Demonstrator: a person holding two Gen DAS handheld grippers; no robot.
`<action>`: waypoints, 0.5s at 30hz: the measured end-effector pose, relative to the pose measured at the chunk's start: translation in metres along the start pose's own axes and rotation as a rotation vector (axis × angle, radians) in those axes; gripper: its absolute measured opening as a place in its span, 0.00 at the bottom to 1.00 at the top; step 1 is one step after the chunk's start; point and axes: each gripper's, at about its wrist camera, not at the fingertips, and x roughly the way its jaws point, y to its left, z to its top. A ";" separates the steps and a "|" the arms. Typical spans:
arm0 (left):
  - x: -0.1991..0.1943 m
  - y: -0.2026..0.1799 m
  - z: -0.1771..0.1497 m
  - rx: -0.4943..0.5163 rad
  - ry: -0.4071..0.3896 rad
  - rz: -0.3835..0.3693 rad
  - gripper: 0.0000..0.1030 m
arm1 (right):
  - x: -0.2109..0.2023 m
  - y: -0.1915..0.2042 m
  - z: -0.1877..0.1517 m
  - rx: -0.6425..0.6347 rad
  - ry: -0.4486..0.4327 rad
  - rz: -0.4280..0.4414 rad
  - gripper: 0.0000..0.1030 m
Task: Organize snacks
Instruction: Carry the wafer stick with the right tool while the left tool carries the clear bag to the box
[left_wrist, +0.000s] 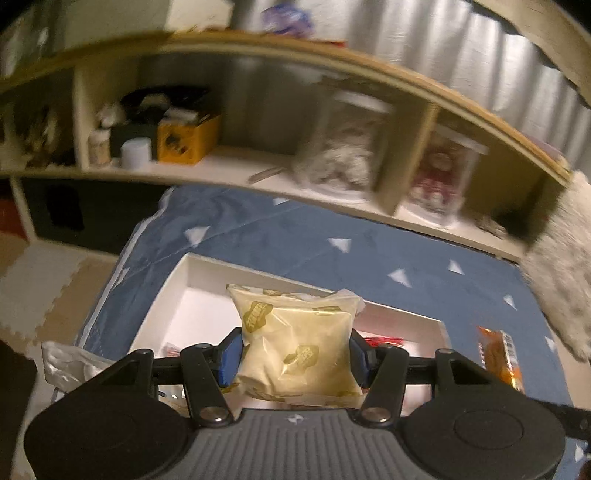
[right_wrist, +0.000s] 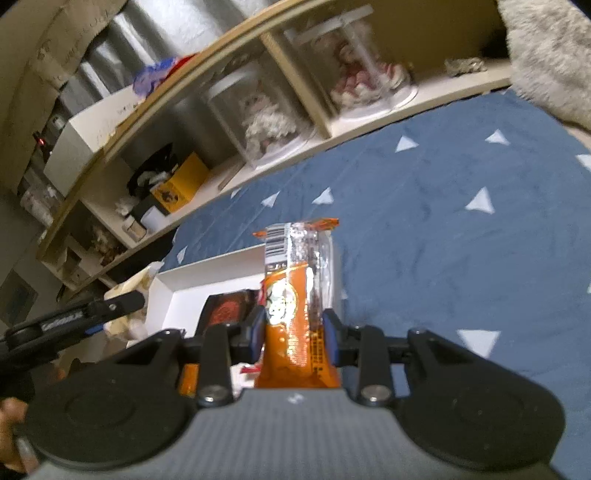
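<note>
Snacks are in both hands: the left gripper (left_wrist: 295, 354) is clamped on a pale yellow snack pouch (left_wrist: 295, 339), squeezed across its width so it stands up between the blue pads, and the right gripper (right_wrist: 293, 336) pinches an orange snack bar (right_wrist: 295, 295) by its lower end, its crimped top pointing up. Both hang above the white box (left_wrist: 192, 280) lying on the blue bedspread (left_wrist: 369, 240), which I judge to be the sorting container, so gripping by the ends leaves room to lower each packet in. Red wrappers already in the box are mostly hidden behind the grippers. Print on the packets is unreadable, and the shelf (left_wrist: 258, 173) beyond is blurred.
</note>
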 end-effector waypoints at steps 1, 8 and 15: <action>0.008 0.007 0.001 -0.016 0.012 0.010 0.57 | 0.006 0.004 0.000 -0.001 0.008 -0.009 0.37; 0.054 0.032 0.009 -0.024 0.054 0.013 0.57 | 0.050 0.019 0.008 0.024 0.051 -0.073 0.37; 0.093 0.029 0.007 0.078 0.089 0.019 0.57 | 0.072 0.025 0.011 0.004 0.069 -0.165 0.37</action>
